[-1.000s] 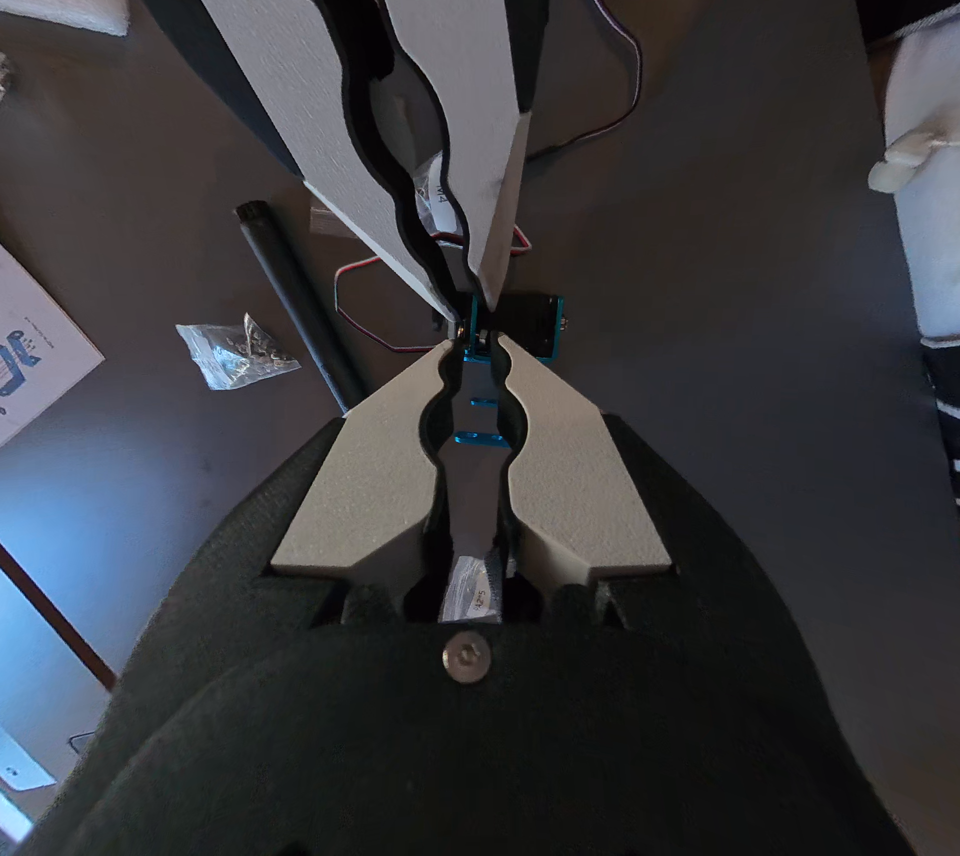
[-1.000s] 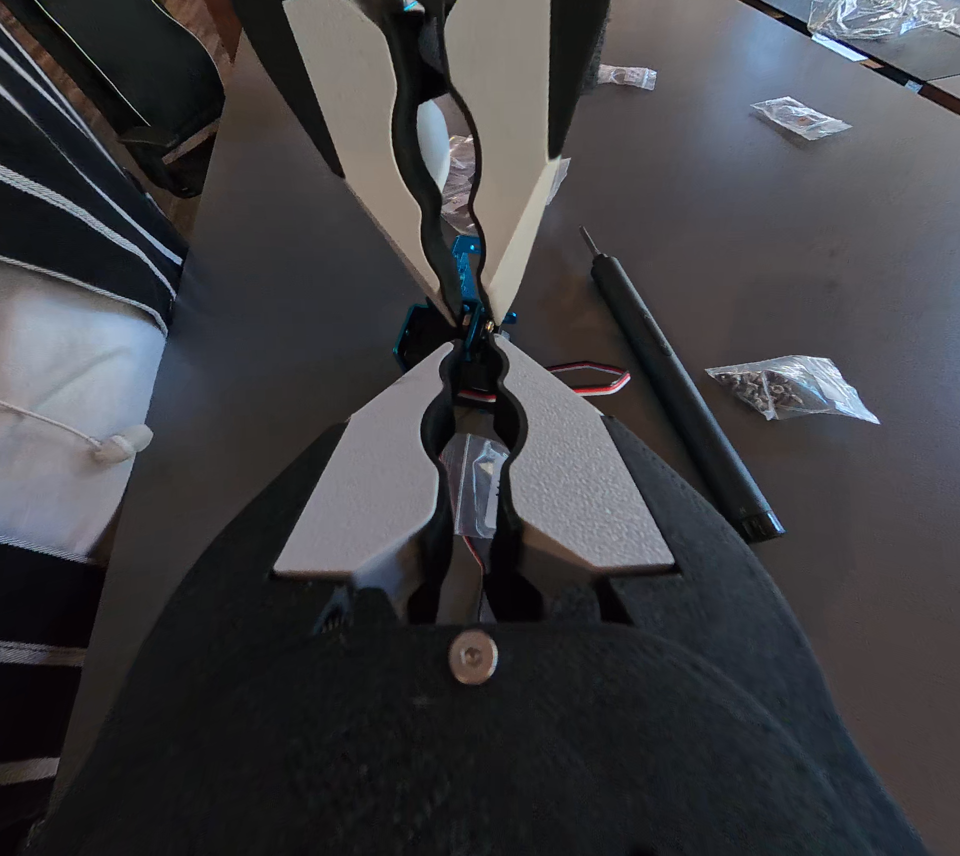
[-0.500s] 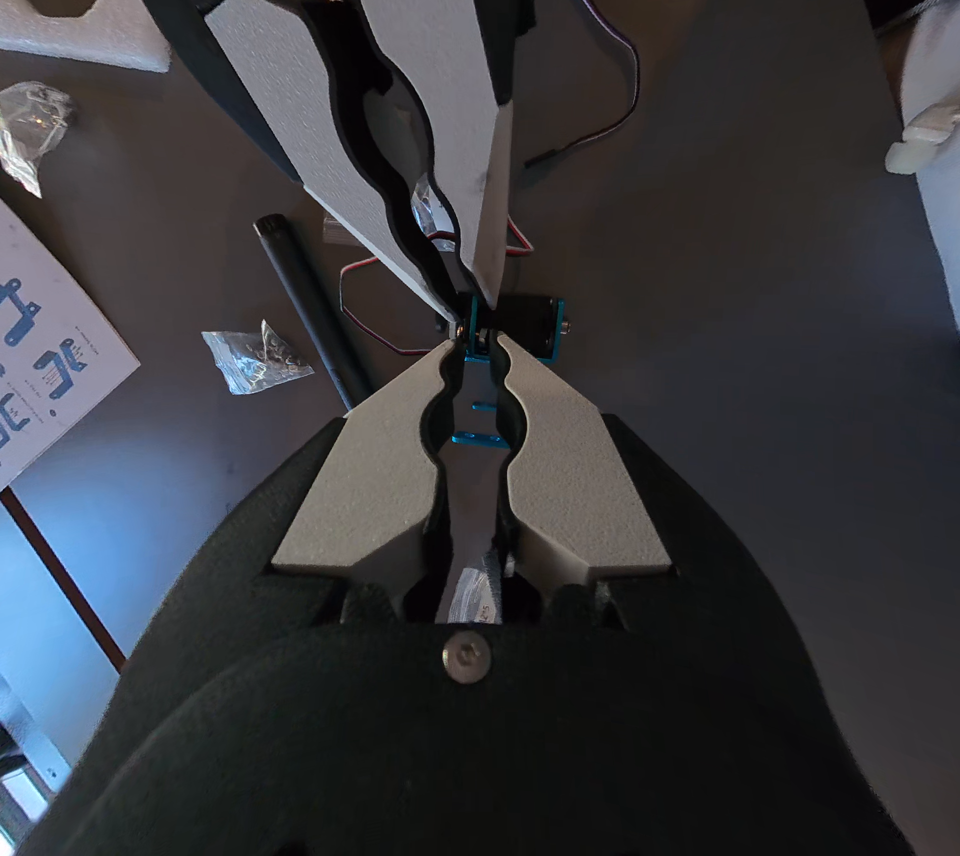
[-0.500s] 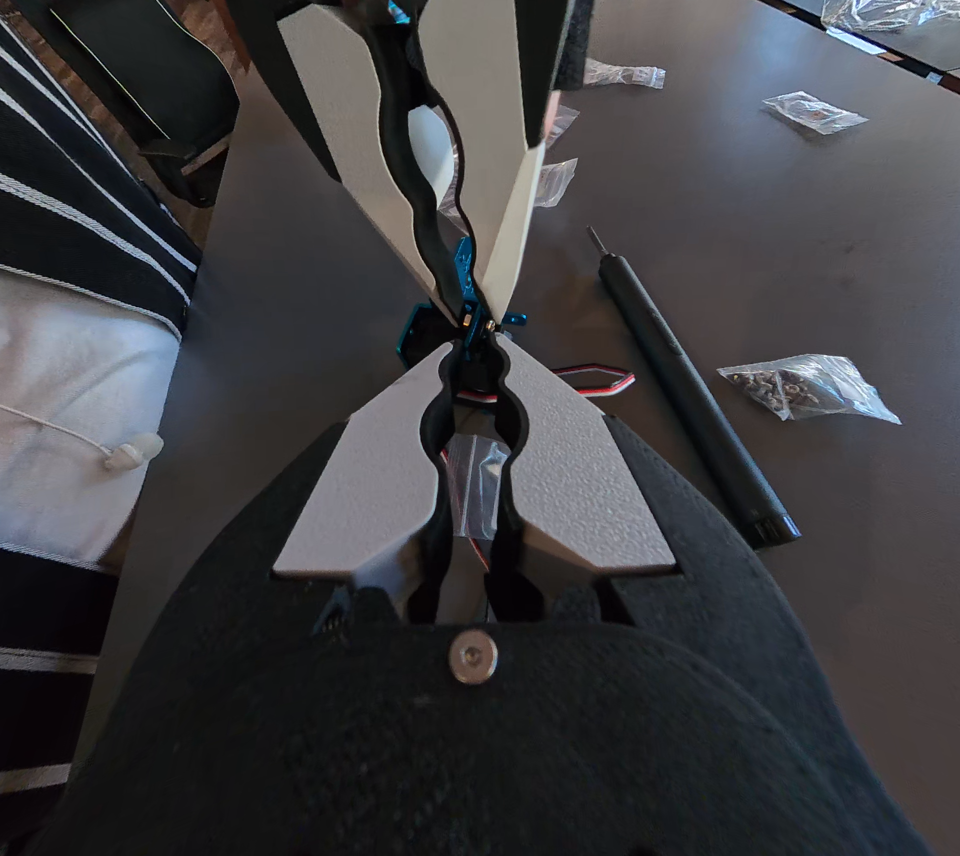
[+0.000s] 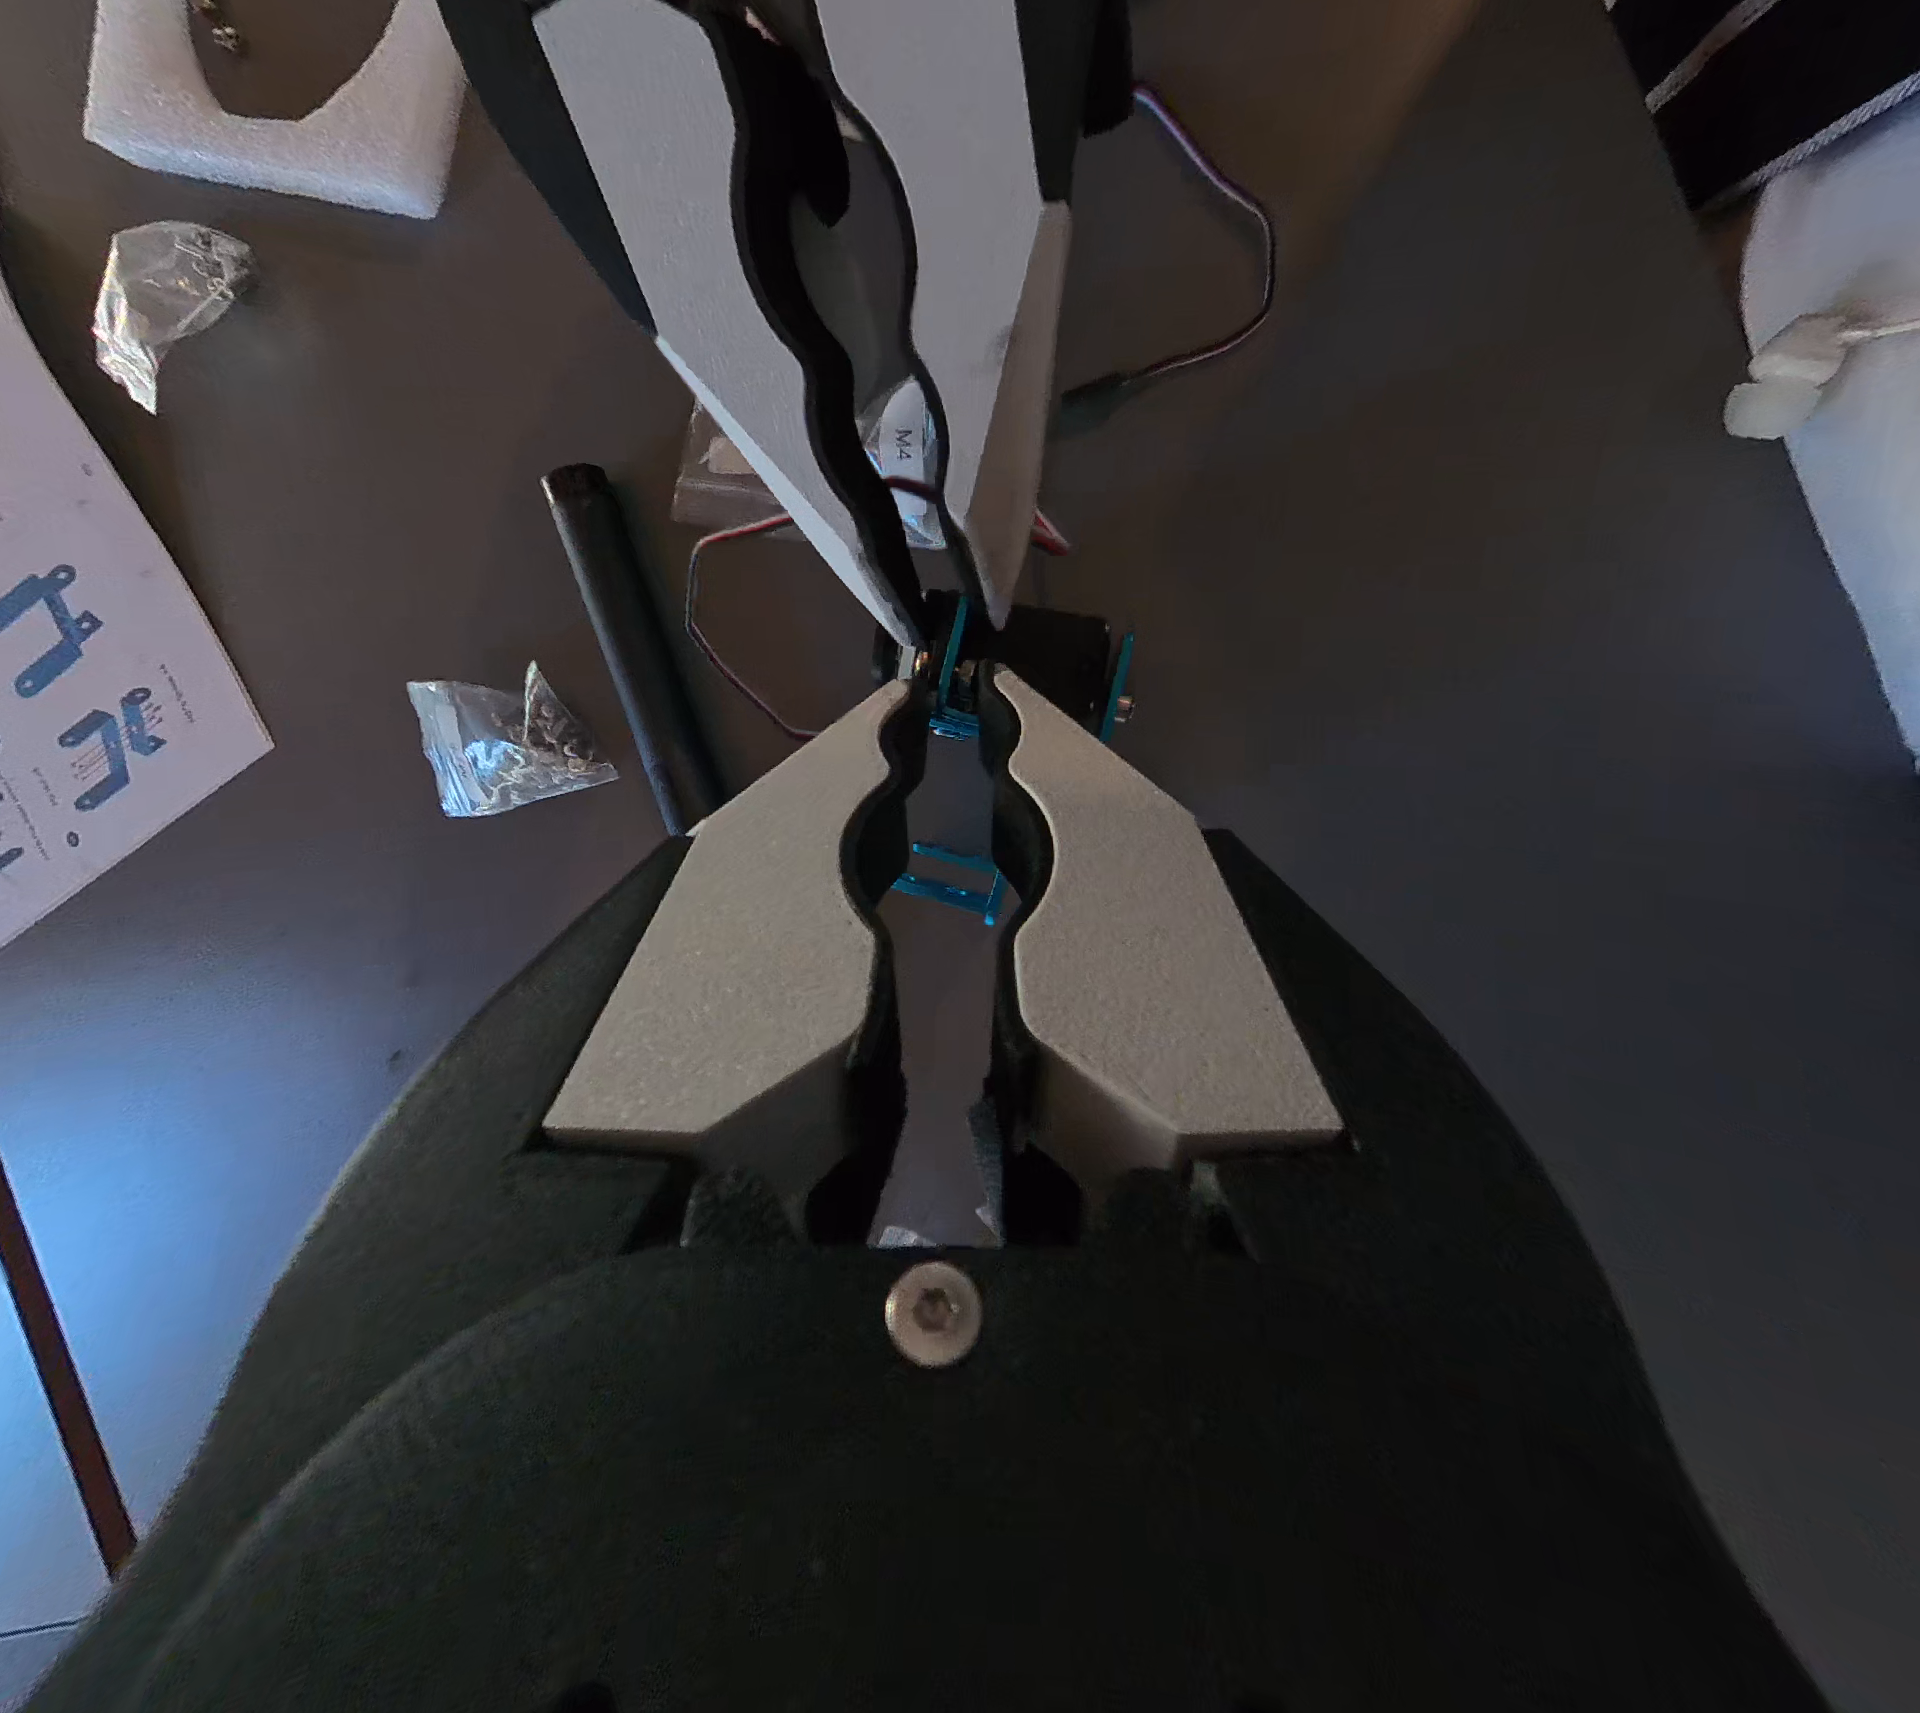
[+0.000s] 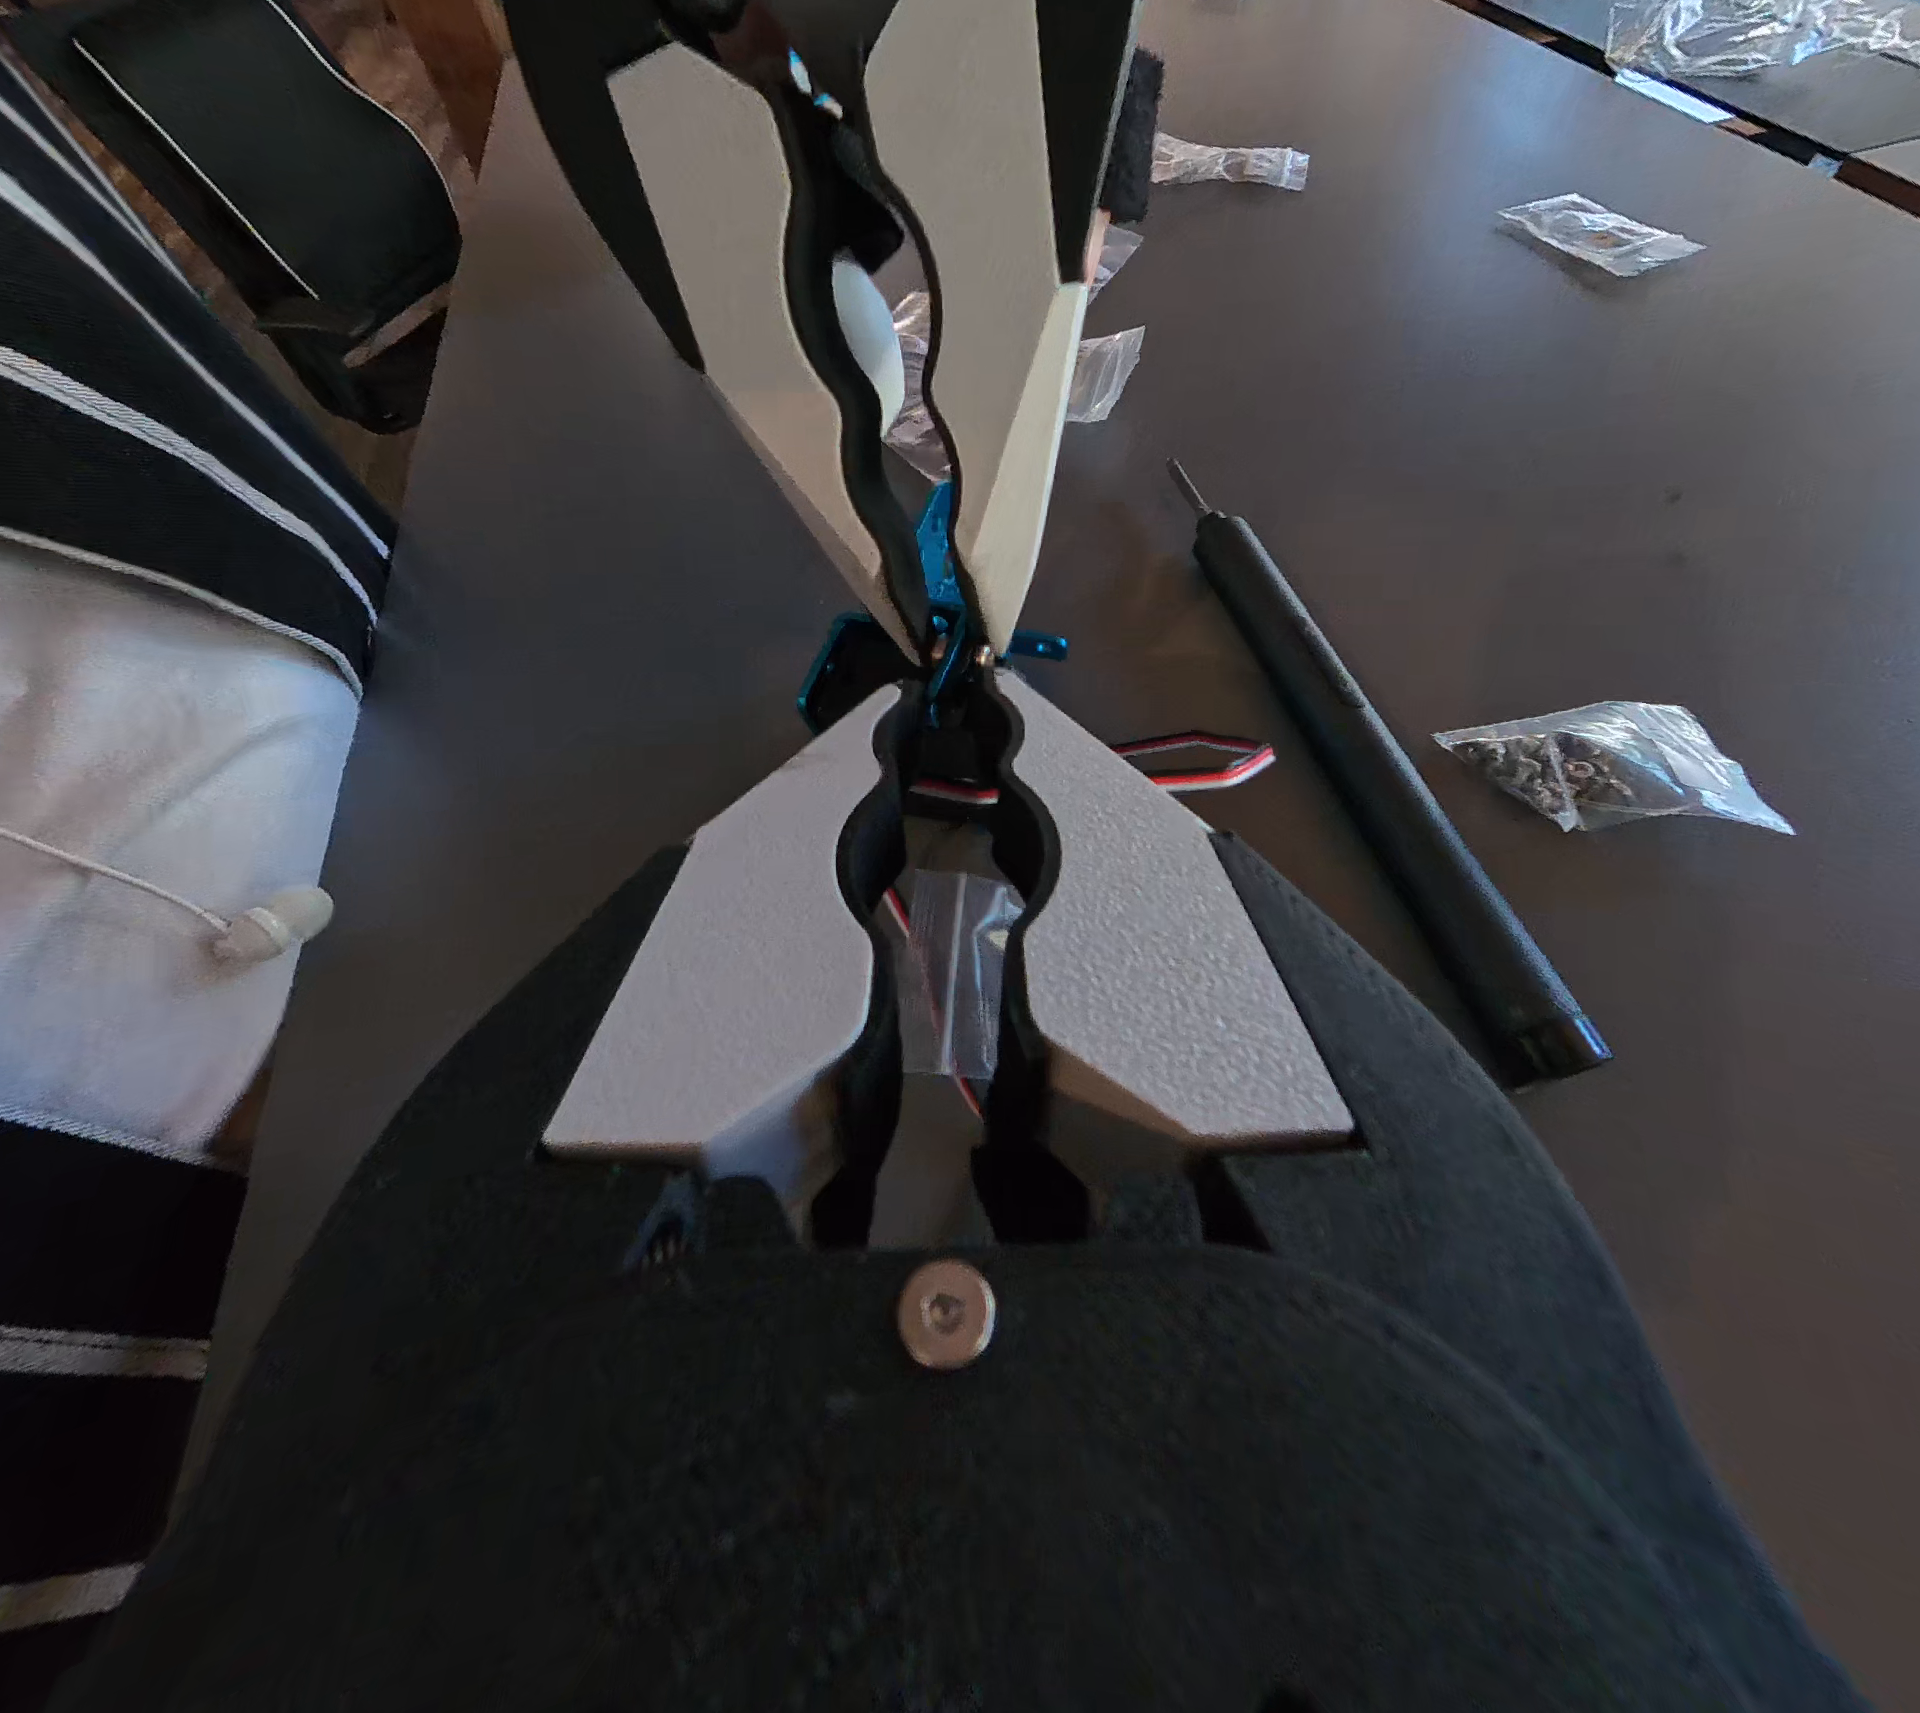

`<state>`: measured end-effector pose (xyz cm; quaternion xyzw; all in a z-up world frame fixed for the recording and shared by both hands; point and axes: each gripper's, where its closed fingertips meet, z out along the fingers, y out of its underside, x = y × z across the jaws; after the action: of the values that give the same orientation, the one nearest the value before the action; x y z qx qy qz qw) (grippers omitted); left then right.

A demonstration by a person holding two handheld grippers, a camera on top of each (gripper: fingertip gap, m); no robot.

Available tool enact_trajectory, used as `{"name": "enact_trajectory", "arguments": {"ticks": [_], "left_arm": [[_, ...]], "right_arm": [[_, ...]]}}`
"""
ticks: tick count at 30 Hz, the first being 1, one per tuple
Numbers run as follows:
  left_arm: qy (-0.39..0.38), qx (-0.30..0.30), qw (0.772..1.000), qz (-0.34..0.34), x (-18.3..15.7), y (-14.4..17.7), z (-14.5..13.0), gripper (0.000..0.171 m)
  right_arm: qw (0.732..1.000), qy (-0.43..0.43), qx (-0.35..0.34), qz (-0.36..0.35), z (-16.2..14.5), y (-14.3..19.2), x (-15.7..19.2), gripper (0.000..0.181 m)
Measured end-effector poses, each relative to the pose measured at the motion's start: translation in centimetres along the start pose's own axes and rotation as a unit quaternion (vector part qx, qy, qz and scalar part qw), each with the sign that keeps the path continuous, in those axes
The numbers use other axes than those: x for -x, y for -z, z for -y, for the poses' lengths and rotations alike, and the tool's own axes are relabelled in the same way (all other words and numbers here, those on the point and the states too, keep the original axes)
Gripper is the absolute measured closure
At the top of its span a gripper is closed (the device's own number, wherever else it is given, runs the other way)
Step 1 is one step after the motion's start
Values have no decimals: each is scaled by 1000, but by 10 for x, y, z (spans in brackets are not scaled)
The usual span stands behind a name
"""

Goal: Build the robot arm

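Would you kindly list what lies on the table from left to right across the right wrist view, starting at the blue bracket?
Blue bracket assembly pinched by both grippers → red, white and black wire → black screwdriver → clear bag of screws.

A glossy blue metal bracket (image 5: 951,879), crinkled clear plastic bags (image 6: 1605,775) and a matt dark desk (image 6: 1558,437) are seen.

Black screwdriver (image 6: 1382,790) beside screw bag (image 6: 1600,775) on dark table (image 6: 1558,437).
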<state>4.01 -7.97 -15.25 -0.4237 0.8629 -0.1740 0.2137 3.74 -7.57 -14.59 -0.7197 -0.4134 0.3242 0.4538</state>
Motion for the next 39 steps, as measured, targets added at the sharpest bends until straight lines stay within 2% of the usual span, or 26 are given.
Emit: {"name": "enact_trajectory", "arguments": {"ticks": [4,8,17,26,29,34,39], "left_arm": [[-5,-15,1000,20,-2,0,2,165],[-12,-17,999,29,-3,0,3,165],[27,-27,999,-3,-2,-1,3,164],[42,-23,998,-38,0,-1,1,164],[48,-23,998,-45,1,-1,0,164],[47,-25,998,-45,1,-1,0,164],[49,-35,997,-39,1,0,1,164]], "right_arm": [[998,-55,-23,2,8,2,3,167],[997,-57,-20,-49,9,4,-7,173],[995,-82,-3,-53,7,2,-6,173],[995,-86,4,-51,6,4,-2,168],[996,-76,15,-52,2,3,0,160],[994,-86,12,-63,4,3,-4,166],[994,-59,26,-86,5,1,-7,169]]}}
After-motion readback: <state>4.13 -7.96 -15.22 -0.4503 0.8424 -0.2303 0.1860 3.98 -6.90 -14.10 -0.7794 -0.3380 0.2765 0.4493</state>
